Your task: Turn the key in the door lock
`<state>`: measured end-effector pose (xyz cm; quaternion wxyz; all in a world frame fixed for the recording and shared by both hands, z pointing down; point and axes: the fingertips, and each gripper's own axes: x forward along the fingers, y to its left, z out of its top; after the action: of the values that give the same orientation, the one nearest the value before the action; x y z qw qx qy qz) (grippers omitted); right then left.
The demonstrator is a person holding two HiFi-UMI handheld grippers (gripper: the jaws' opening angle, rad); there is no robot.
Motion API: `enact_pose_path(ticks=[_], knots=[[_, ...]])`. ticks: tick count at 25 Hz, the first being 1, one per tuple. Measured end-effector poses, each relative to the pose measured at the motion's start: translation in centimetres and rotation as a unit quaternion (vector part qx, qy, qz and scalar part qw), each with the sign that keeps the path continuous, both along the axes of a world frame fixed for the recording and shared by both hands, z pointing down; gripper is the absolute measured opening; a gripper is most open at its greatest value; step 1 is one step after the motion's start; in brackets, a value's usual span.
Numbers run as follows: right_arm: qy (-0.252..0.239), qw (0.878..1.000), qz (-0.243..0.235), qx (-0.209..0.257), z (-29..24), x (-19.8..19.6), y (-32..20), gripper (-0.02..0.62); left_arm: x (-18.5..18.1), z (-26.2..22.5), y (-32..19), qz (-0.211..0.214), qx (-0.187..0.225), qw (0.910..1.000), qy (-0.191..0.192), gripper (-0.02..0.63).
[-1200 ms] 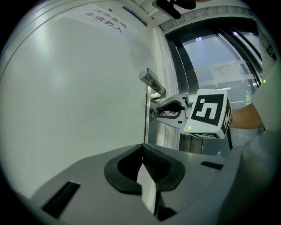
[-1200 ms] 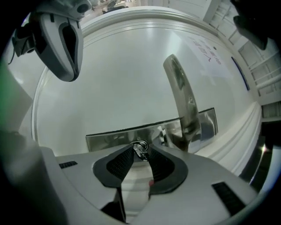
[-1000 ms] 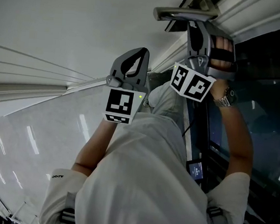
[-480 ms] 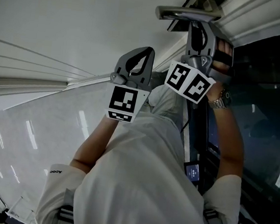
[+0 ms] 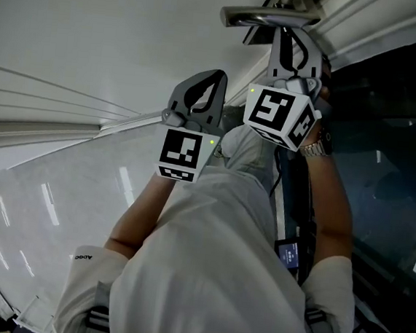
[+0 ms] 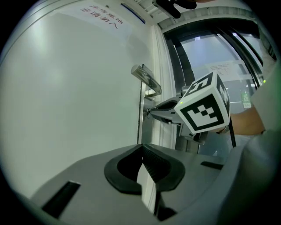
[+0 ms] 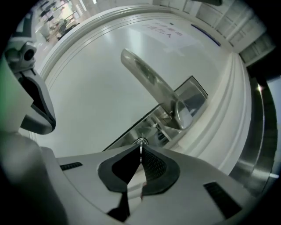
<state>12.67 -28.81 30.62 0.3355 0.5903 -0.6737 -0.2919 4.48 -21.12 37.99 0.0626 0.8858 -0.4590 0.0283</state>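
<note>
**Head view.** The white door (image 5: 96, 34) fills the upper left of the picture. The metal door handle (image 5: 263, 16) is seen at 12 o'clock. The right gripper (image 5: 293, 42) is held up just beneath the handle, its marker cube (image 5: 280, 116) turned towards the camera. The left gripper (image 5: 215, 78) is held at 9 o'clock from the right one, clear of the door fittings. The key cannot be made out in this view.

**Left gripper view.** The jaws of the left gripper (image 6: 141, 152) are brought together at their tips, and nothing is held between them. They are pointed at the bare face of the door (image 6: 66, 96). The handle (image 6: 147, 79) is seen at 12 o'clock from the jaws. Below it, the tips of the right gripper (image 6: 150, 113) are set against the lock.

**Right gripper view.** The jaws of the right gripper (image 7: 140, 151) are closing, and the thin metal key (image 7: 141, 146) is pinched between their tips. The key is seated in the lock cylinder (image 7: 141, 141), which is set in the metal lock plate (image 7: 195, 94). The handle (image 7: 149, 79) is mounted on the same plate at 1 o'clock from the key and reaches towards 11 o'clock. Part of the left gripper (image 7: 37, 107) is seen at 9 o'clock.
</note>
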Motion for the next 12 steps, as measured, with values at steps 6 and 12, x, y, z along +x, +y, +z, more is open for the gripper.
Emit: enact_pose_path(ticks=[6, 12], knots=[[-0.049, 0.999, 0.004, -0.017, -0.14, 0.01, -0.09, 0.009, -0.23, 0.1, 0.09, -0.001, -0.002, 1.0, -0.001, 0.008], [-0.168, 0.984, -0.004, -0.054, -0.21, -0.01, -0.23, 0.009, -0.36, -0.05, 0.11, -0.004, 0.001, 1.0, 0.0, 0.008]])
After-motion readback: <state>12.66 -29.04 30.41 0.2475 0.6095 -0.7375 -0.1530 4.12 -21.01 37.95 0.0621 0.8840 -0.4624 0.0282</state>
